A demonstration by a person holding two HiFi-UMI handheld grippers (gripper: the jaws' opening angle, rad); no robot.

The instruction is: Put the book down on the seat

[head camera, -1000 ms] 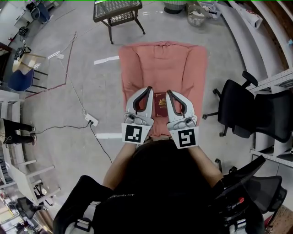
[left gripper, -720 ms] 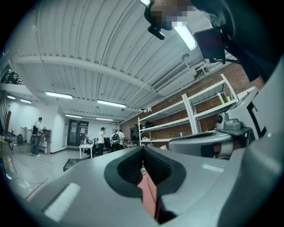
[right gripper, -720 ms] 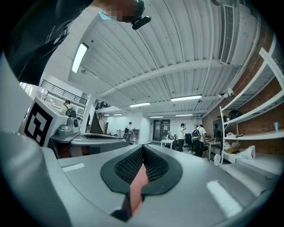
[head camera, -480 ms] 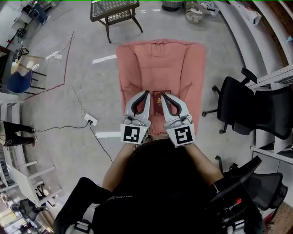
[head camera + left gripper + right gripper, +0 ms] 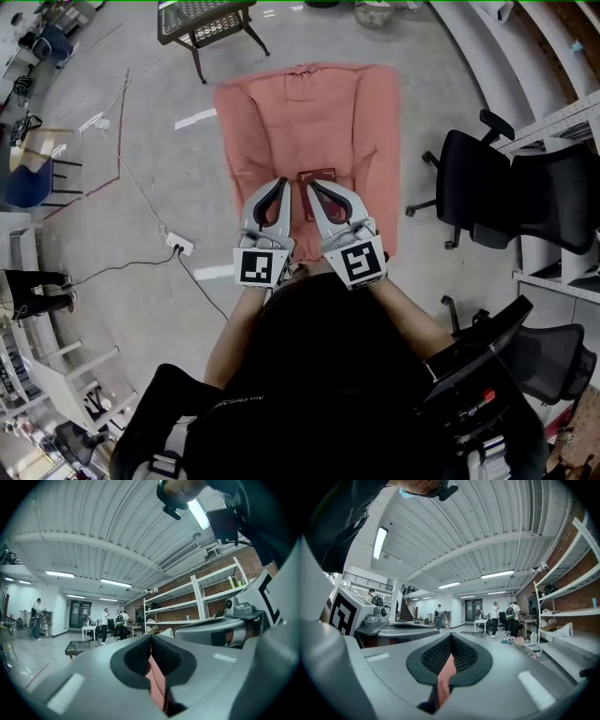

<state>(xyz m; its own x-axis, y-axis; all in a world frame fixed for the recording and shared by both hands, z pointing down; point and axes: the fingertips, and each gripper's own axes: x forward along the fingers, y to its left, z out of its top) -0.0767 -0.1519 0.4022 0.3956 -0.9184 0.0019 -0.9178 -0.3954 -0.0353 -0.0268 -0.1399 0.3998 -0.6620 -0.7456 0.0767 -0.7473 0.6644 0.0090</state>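
Head view first: the person stands over a salmon-pink cushioned seat [image 5: 300, 112] with both grippers held out level, side by side. The left gripper [image 5: 281, 183] and the right gripper [image 5: 312, 186] angle in until their tips nearly meet. A dark red book [image 5: 317, 175] shows just past those tips, over the middle of the seat cushion. I cannot tell whether it lies on the cushion or is squeezed between the two grippers. In the left gripper view the jaws are pressed together with nothing between the pads, only pink fabric showing beneath. The right gripper view shows the same. A black office chair [image 5: 469, 192] stands to the right of the seat.
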